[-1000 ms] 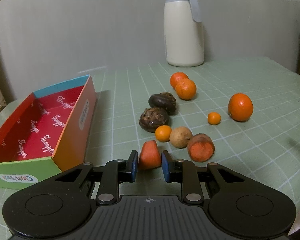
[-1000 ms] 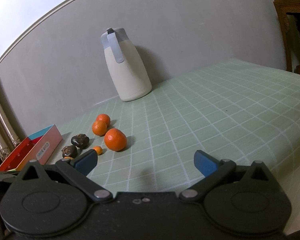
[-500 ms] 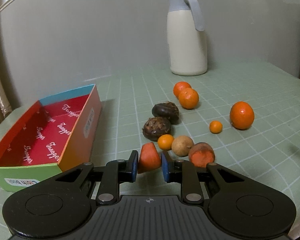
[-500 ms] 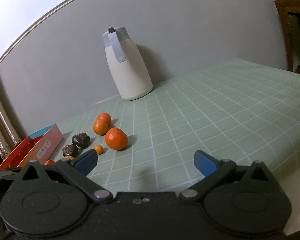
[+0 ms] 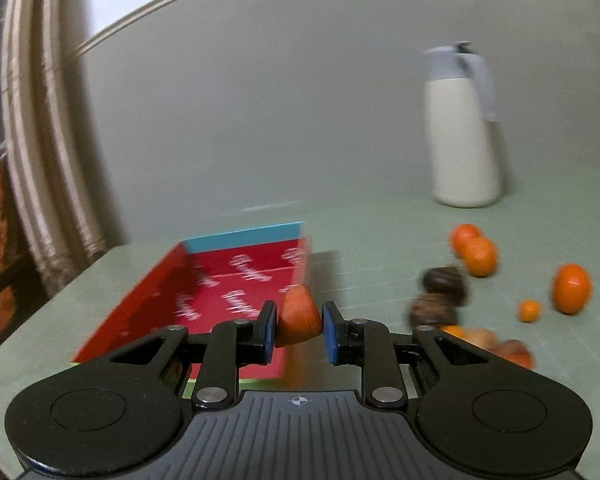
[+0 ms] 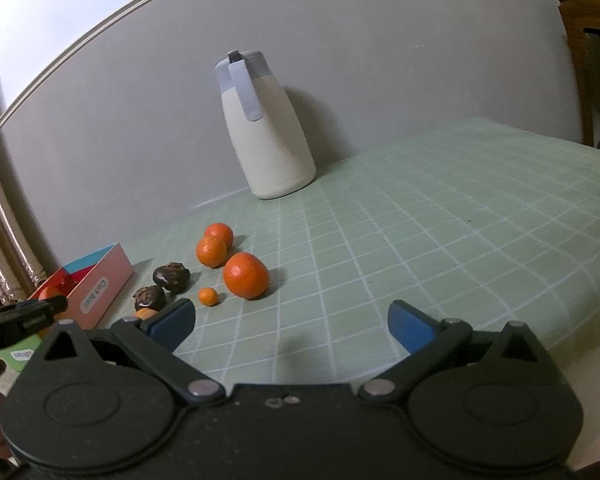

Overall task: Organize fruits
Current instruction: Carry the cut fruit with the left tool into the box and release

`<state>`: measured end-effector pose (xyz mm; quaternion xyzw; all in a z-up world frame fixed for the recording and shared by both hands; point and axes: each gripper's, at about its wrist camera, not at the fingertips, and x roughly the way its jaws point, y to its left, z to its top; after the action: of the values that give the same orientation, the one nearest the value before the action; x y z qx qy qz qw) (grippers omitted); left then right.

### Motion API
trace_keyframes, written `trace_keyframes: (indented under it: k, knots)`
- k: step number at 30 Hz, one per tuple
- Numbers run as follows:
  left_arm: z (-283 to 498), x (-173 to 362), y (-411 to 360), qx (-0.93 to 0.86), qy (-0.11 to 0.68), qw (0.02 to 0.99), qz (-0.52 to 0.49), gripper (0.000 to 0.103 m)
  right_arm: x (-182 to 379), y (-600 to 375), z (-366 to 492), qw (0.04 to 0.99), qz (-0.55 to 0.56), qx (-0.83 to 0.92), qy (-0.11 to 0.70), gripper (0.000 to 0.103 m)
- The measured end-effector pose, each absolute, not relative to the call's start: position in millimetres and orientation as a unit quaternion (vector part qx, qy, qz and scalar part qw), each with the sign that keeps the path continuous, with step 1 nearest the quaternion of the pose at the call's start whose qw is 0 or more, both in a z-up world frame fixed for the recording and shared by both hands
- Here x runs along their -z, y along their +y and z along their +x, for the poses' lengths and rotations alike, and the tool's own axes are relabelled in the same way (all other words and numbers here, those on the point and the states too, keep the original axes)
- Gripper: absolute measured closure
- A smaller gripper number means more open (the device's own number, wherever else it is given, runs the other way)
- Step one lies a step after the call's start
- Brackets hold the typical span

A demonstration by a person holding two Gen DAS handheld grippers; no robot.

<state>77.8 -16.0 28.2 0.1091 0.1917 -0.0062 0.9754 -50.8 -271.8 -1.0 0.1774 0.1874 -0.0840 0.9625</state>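
Note:
My left gripper [image 5: 299, 326] is shut on an orange-red cone-shaped fruit piece [image 5: 298, 316], held above the near right corner of the red cardboard box [image 5: 224, 284]. Loose fruit lies right of the box: two dark wrinkled fruits [image 5: 444, 280], two oranges [image 5: 478, 256], a larger orange [image 5: 571, 289], a tiny orange [image 5: 530, 311] and more pieces partly hidden behind the gripper. In the right wrist view the box [image 6: 96, 286], the large orange [image 6: 246, 275] and the dark fruits [image 6: 171, 276] show at left. My right gripper [image 6: 292, 326] stands open over bare tablecloth, holding nothing.
A cream thermos jug with a grey lid [image 5: 464, 128] stands at the back against the wall, also the jug [image 6: 266, 128] in the right wrist view. The green checked tablecloth [image 6: 440, 220] spreads wide to the right. A wooden cabinet [image 6: 592, 40] stands at far right.
My left gripper lifted the orange-red piece off the table and swung left, so it now hangs over the box's corner. The right gripper stayed still.

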Motion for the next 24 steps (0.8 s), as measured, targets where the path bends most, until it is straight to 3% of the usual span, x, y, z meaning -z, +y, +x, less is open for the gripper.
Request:
trace_keyframes:
  k: [11, 24]
  knots:
    - [129, -21, 60, -0.098, 0.272, 0.956, 0.056, 0.079, 0, -246, -33, 0.965, 0.165, 0.056, 0.198, 0.000]
    - [147, -13, 75, -0.116, 0.299, 0.945, 0.062, 0.076, 1, -210, 1, 0.966, 0.132, 0.022, 0.222, 0.000]
